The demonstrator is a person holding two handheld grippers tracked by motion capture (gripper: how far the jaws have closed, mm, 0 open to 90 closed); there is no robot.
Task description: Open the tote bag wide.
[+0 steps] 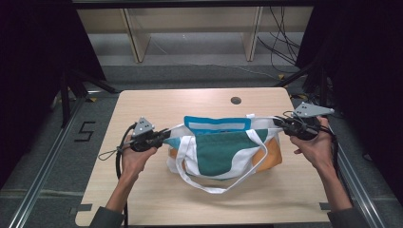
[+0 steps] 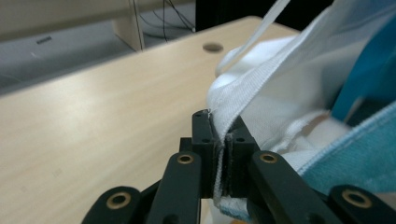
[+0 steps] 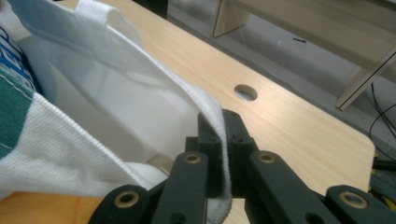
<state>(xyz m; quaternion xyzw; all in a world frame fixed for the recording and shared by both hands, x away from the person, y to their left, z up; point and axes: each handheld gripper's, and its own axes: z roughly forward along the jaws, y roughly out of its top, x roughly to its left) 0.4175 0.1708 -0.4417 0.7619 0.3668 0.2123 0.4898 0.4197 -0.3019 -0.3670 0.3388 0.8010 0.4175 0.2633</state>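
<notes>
Even overhead light falls on the pale wooden rectangular table (image 1: 142, 190), casting faint soft shadows, while everything around it sinks into darkness. In both gripper views the far end of this table blurs, with slight glare.

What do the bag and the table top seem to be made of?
Bag: woven cloth, probably cotton canvas, matte; the weave and stitched hem show where the left gripper and right gripper pinch its white rim. Table: pale wood-grain board, likely laminate, smooth with a faint sheen.
</notes>
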